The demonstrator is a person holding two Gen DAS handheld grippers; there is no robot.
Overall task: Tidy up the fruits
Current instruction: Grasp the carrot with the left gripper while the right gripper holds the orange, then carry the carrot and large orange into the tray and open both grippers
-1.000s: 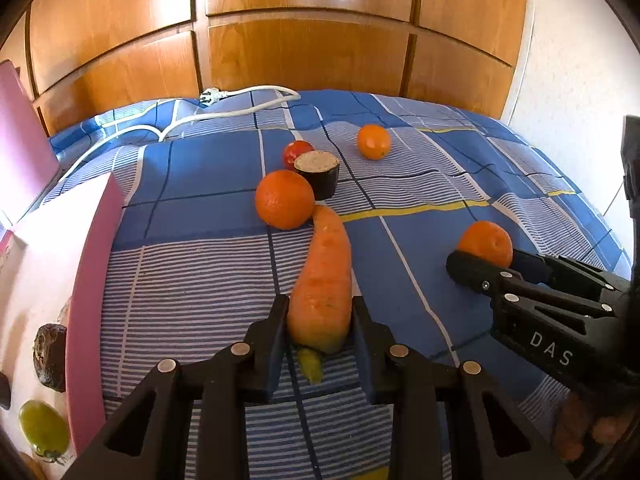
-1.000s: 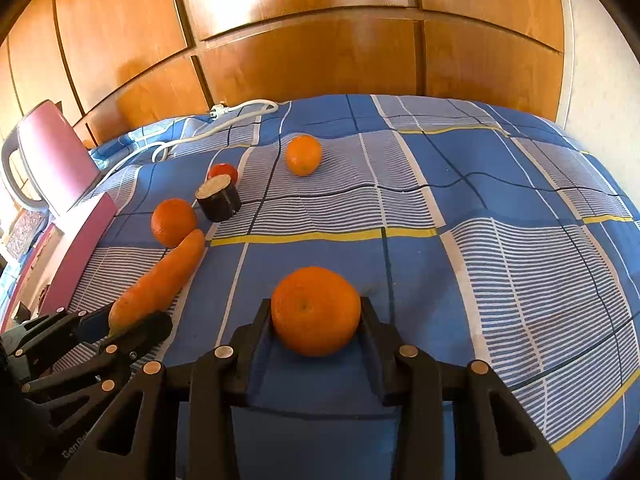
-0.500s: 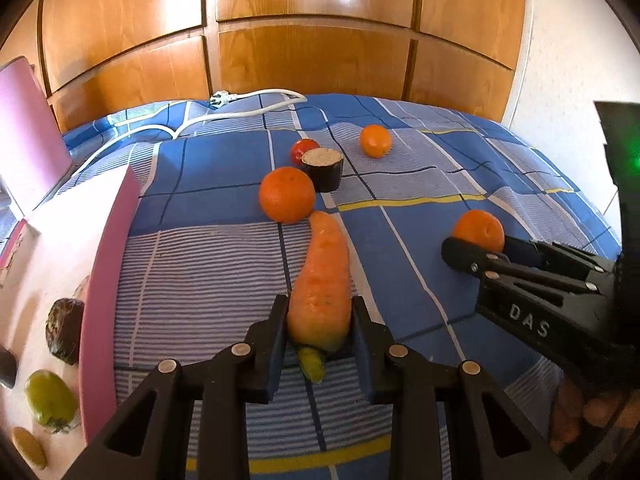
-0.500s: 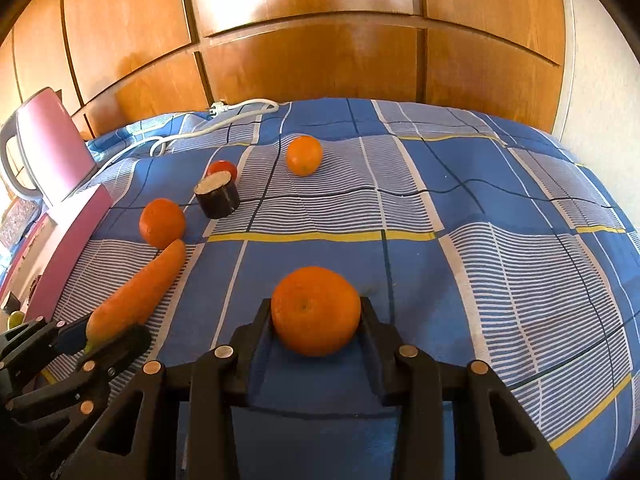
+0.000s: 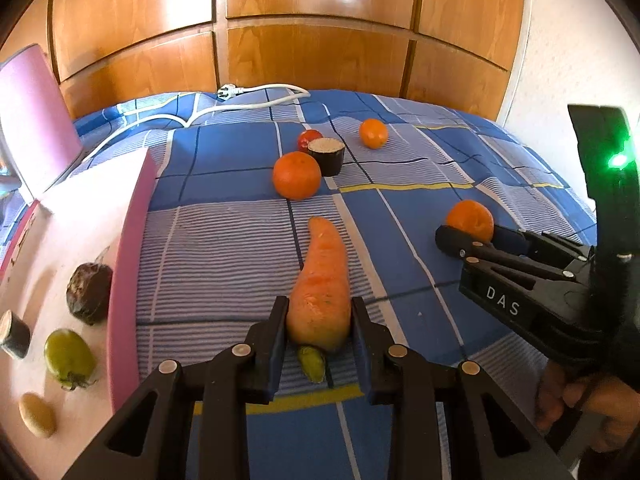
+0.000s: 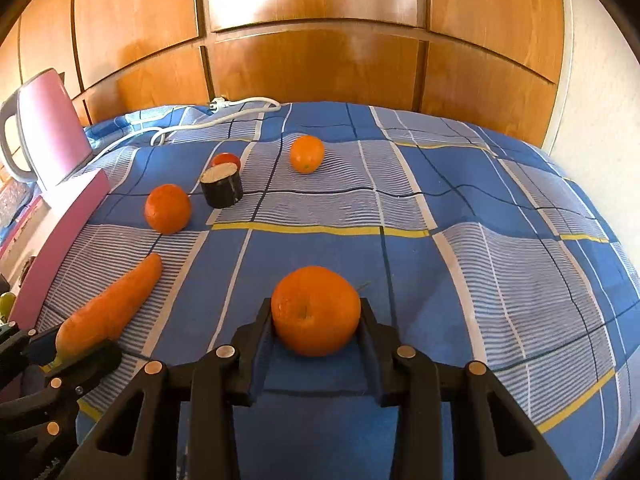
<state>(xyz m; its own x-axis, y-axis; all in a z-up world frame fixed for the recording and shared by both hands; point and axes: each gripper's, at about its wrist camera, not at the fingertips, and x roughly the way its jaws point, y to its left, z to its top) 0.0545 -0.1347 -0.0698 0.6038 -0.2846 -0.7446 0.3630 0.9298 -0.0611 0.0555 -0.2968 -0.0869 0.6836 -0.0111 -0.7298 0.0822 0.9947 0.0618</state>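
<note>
Our left gripper (image 5: 319, 320) clamps the carrot's (image 5: 322, 284) thick end beside the pink tray (image 5: 128, 248). Our right gripper (image 6: 316, 316) is closing on an orange (image 6: 316, 310), seemingly resting on the blue bedspread (image 6: 460, 208).

Gripped carrot (image 5: 320, 280), gripped orange (image 6: 315, 311)

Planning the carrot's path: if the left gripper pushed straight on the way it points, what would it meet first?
Probably the blue bedspread: the left gripper, shut on the carrot, points downward. Further along lies an orange, though depth is unclear.
</note>
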